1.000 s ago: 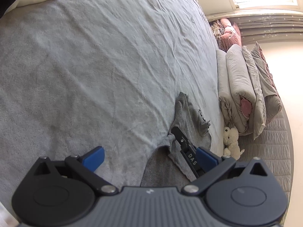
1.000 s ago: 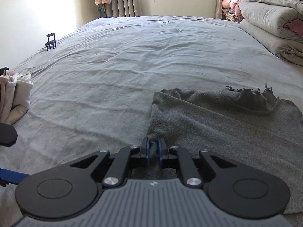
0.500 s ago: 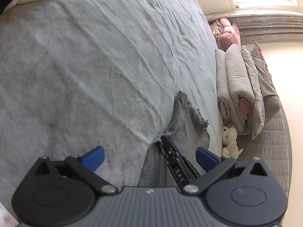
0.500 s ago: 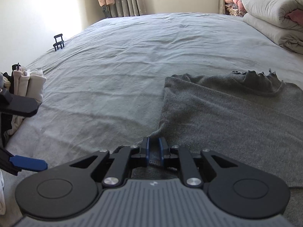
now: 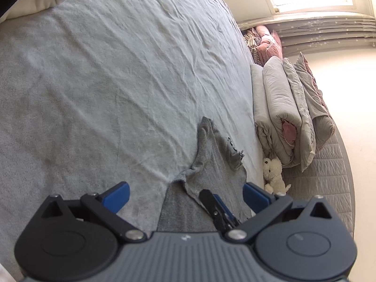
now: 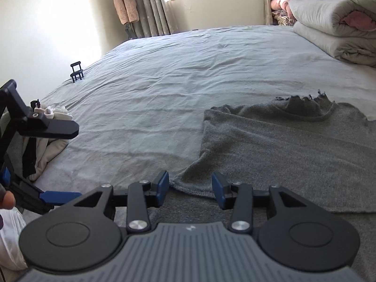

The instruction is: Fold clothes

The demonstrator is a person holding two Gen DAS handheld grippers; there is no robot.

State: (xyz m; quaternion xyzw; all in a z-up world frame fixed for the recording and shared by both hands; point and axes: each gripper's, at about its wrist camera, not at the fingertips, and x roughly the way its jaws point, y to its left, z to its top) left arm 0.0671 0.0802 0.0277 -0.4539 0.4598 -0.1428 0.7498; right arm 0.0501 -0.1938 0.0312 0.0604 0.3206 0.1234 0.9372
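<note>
A grey knitted sweater lies flat on the grey bed sheet, its sleeve folded over the body and its frayed neckline at the far side. My right gripper hovers at the near folded hem; its jaws are opening, the hem lies between the blue pads and neither presses on it. My left gripper stands wide open above the same sweater, holding nothing. In the right wrist view the left gripper shows at the left edge. One right finger pokes into the left wrist view.
Folded duvets are stacked along the bed's right side, with a white plush toy beside them. A pile of light folded clothes sits at the left edge. A small black toy chair stands on the far left of the sheet.
The right gripper's jaws went from shut on the sweater's hem to apart, leaving the hem on the bed. The right gripper drew back toward the near edge. The left gripper stayed open.
</note>
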